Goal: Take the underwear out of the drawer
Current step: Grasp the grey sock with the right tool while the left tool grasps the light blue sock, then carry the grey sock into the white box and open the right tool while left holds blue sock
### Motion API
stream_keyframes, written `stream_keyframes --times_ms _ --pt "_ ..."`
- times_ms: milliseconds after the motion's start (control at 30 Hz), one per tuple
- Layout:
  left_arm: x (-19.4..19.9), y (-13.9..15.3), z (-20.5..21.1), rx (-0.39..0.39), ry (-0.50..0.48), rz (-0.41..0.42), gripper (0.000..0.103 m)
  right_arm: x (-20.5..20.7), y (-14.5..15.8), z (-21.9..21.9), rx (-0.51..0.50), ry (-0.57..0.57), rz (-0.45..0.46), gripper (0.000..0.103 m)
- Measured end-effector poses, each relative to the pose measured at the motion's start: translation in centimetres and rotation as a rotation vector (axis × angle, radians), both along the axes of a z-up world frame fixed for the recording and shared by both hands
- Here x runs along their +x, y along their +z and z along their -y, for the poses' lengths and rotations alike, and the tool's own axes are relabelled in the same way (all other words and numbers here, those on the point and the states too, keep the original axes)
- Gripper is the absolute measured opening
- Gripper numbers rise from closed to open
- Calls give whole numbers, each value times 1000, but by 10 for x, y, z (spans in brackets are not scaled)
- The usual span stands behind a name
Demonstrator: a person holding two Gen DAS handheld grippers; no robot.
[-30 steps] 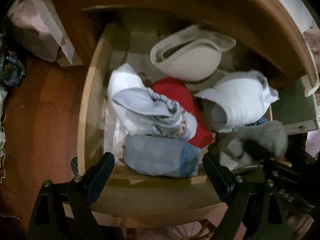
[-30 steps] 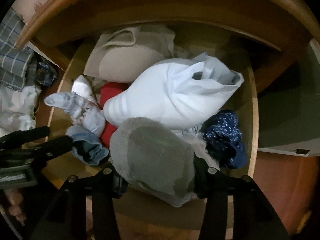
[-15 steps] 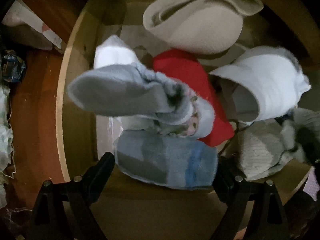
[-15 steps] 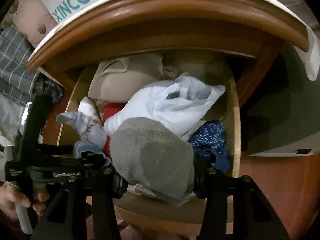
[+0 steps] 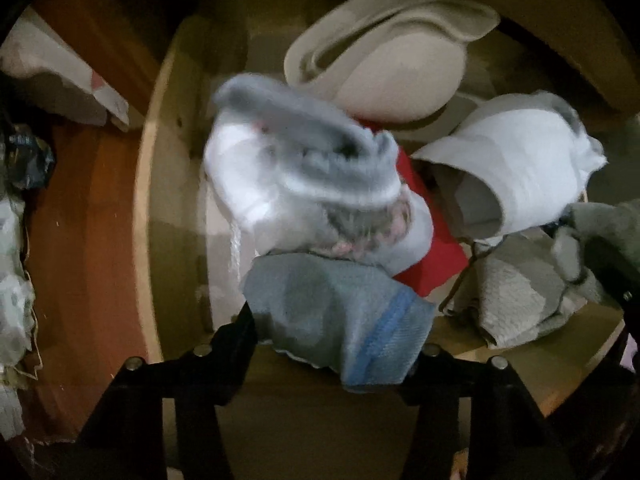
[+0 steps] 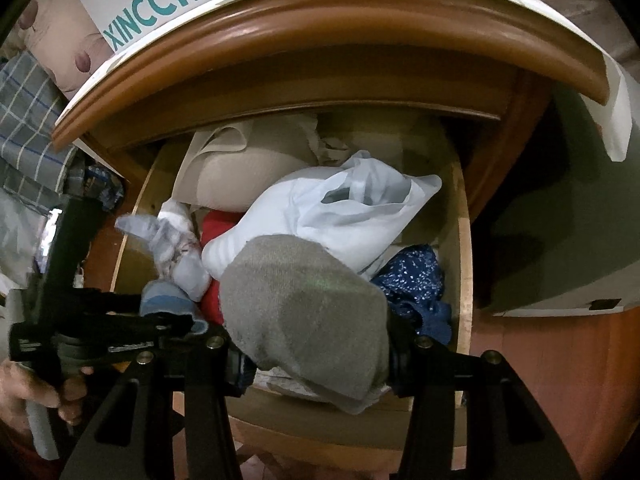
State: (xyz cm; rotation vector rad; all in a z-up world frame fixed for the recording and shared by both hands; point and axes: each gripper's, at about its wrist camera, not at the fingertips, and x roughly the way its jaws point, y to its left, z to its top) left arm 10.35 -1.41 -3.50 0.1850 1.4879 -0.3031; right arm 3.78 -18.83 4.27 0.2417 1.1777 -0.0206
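Open pale-wood drawer (image 5: 146,216) of a reddish-brown wooden cabinet (image 6: 360,12), contents listed left to right.

1. Left gripper (image 5: 336,320), pointing down into the drawer's front left corner. Its fingers have just been closing and now press both sides of item 2. A person's hand (image 6: 24,384) holds its handle in the right wrist view.
2. Grey-blue folded cloth underwear with a blue band (image 5: 340,320): at the drawer's front, clamped between the left fingers.
3. Bundle of light grey and white fabric with a pink-patterned patch (image 5: 304,184): directly behind item 2 and touching it; blurred.
4. Red folded garment (image 5: 432,256): under and to the right of item 3.
5. Beige padded garment (image 5: 400,68): at the back of the drawer.
6. White folded garment (image 5: 516,168): right of centre, leaning on the pile.
7. Grey knitted garment (image 6: 304,316): at the drawer's front right, gripped between the fingers of the right gripper (image 6: 316,344), which are closed on it.
8. Dark blue fabric with white speckles (image 6: 420,288): right side of the drawer, just behind item 7.

On the cabinet top: white box printed "XINCCI VOGUE SHOES" (image 6: 160,0).
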Motion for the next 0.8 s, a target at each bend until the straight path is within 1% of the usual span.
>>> stream_keyframes --times_ms 200,333,400,433,500,633,733,800 --pt "-12 19 -13 -21 -26 67 56 -3 4 -1 -14 -4 8 46" --pt "-24 32 -21 -51 -38 106 56 -8 9 0 -28 -6 17 46" --pt "-27 38 -26 -51 -40 141 56 -12 13 2 -40 -9 26 46" --pt "-26 39 -30 -45 -35 171 56 -14 16 3 -47 -13 33 46" --pt "-27 45 -31 -43 -24 219 56 -17 23 7 -53 -20 45 46" --pt "-33 57 -43 -78 23 270 56 -21 40 16 -73 -33 75 46" --pt "-34 64 -49 -59 40 321 56 -22 60 23 -99 -42 105 46" --pt "-31 72 -50 -71 52 337 56 -22 75 27 -111 -45 129 46"
